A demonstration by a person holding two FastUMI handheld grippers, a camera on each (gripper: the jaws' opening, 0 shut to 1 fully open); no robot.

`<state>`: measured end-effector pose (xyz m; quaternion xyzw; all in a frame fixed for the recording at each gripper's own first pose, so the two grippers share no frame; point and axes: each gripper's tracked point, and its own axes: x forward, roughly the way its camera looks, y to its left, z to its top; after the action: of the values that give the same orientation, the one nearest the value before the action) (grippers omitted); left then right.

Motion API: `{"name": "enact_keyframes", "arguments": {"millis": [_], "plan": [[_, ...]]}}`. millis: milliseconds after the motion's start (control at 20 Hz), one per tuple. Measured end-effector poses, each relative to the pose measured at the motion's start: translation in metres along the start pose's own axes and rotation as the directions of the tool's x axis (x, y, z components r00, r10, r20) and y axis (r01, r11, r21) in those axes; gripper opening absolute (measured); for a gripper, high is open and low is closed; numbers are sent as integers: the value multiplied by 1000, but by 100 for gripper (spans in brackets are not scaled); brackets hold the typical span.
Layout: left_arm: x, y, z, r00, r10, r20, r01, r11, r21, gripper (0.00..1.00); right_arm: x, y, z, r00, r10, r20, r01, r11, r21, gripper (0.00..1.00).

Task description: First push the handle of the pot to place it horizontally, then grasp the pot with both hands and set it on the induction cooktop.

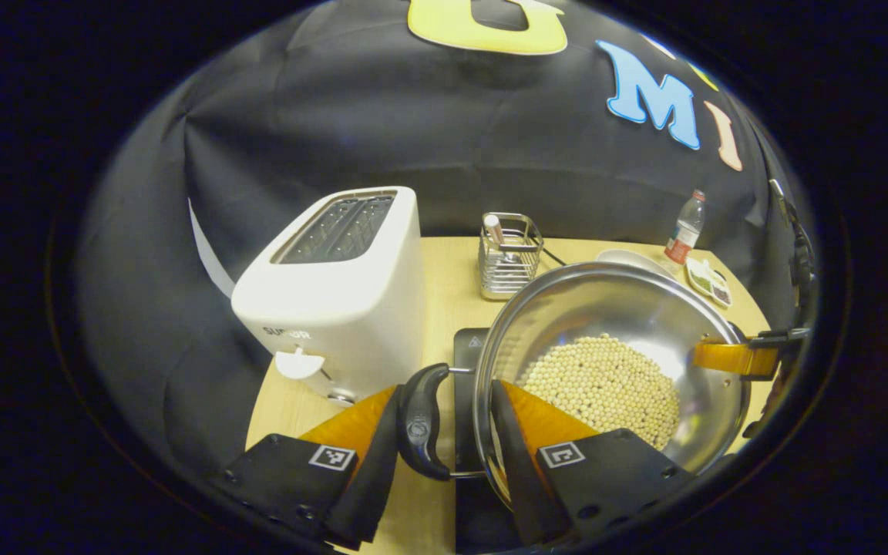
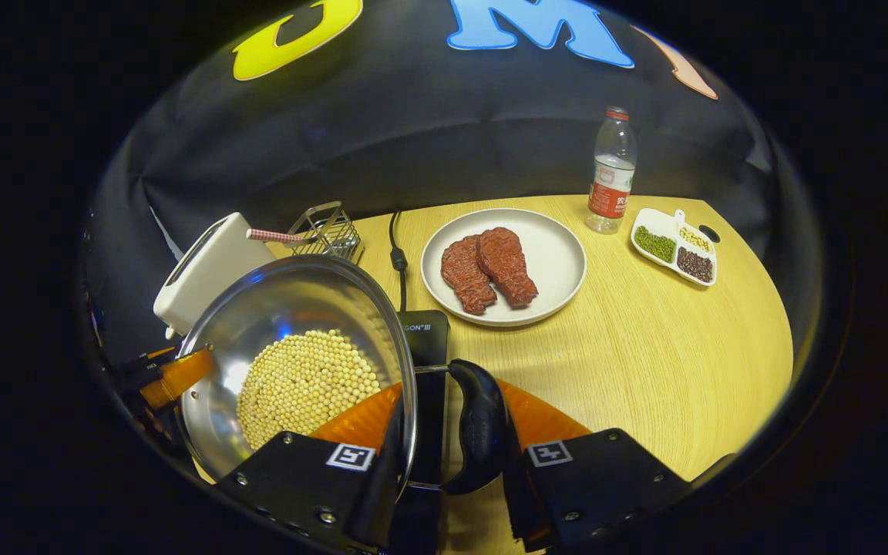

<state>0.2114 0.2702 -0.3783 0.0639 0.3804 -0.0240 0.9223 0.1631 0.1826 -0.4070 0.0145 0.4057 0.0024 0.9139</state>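
My left gripper (image 1: 448,432) straddles the pot's (image 1: 613,308) rim: one finger sits outside the black side handle (image 1: 419,422), the other inside the bowl over the pale beans (image 1: 606,381). My right gripper (image 2: 452,443) does the same at the opposite handle (image 2: 479,424). Both stand partly open; I cannot tell whether the fingers actually press. The pot sits over the induction cooktop (image 2: 425,331), just beside the white toaster (image 1: 344,293) at the table's (image 2: 644,362) left edge. A plate (image 2: 560,270) of meat lies toward the back edge, with a bottle (image 2: 610,181) and a divided dish (image 2: 675,247) at the far right corner.
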Motion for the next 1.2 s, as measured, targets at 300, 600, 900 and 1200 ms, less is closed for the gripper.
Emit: {"name": "enact_keyframes", "arguments": {"millis": [300, 600, 900, 1200], "plan": [[-75, 7, 55, 978, 55, 199, -32, 992, -119, 92, -59, -13, 47, 978, -1, 209, 21, 995, -94, 88], [-217, -65, 116, 902, 109, 417, -47, 987, -157, 85, -193, -74, 96, 902, 2, 432, 33, 997, -73, 88], [-332, -205, 167, 803, 67, 592, 23, 989, -143, 86, -324, -153, 129, 813, -29, 582, 68, 997, -46, 88], [-380, -308, 191, 725, -3, 688, 26, 999, -24, 95, -403, -202, 148, 725, -37, 688, 107, 992, -59, 91]]}}
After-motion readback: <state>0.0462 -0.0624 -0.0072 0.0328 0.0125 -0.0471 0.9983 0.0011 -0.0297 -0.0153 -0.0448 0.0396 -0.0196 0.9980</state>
